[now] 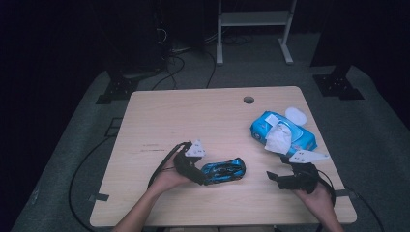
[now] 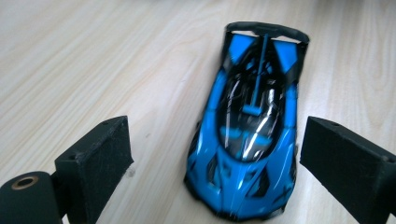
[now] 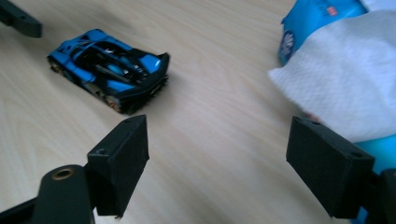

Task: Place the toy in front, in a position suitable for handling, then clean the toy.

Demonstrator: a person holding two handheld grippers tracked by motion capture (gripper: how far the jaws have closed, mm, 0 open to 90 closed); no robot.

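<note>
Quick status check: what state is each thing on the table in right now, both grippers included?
Toy car: on its wheels on the table, between the left gripper's jaws, not clamped.
Left gripper: open, pads clear of the car.
Right gripper: open, nothing held.
Wipes pack: lying flat, lid open, one wipe pulled partway out.
Table: bare wood, one round hole near the far edge.

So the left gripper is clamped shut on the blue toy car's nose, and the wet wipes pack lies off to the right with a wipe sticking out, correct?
Not quite. The left gripper is open: in the left gripper view its pads stand clear of the blue toy car on both sides, with its nose between them. The wet wipes pack does lie to the right, with a wipe sticking out.
</note>
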